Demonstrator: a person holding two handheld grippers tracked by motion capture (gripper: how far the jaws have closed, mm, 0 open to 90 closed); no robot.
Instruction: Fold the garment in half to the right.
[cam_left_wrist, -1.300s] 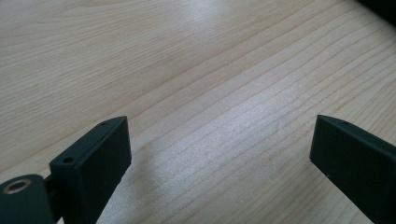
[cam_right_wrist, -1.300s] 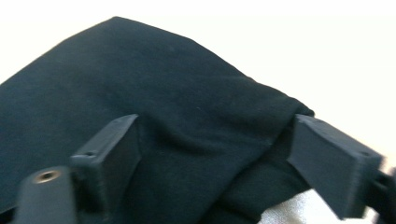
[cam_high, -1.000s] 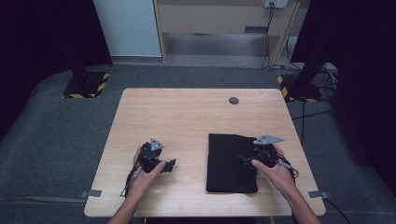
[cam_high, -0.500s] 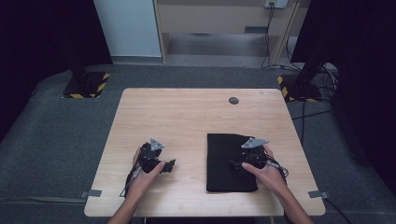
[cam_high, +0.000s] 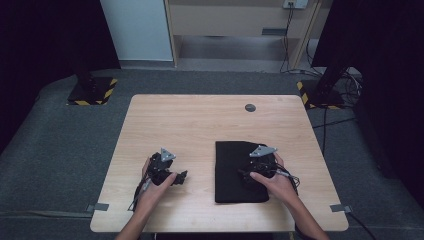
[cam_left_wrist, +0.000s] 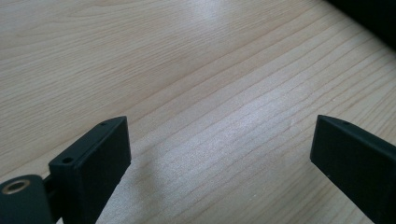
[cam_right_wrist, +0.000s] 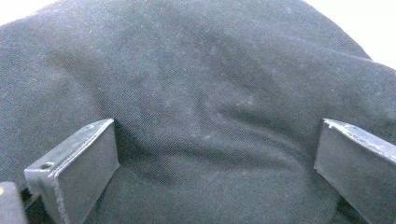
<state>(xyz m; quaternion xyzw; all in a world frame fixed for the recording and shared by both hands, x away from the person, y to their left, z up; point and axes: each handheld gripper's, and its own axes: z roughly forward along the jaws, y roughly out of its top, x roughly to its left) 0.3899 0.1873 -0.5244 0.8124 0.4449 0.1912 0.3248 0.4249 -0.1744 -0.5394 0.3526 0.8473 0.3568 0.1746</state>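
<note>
Cloth, black and folded flat, lies on the table's near right side, under my right gripper, whose jaws have just been opening and stand wide, gripping nothing. I'd press low, pinching only one layer. Left gripper idles agape on bare wood.

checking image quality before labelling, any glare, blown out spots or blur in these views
High view: even light, sharp, dark surroundings; the black cloth shows little detail. Left gripper view: a soft sheen on the table, near pads slightly soft. Right gripper view: cloth weave fairly sharp, top corners blown out white.
</note>
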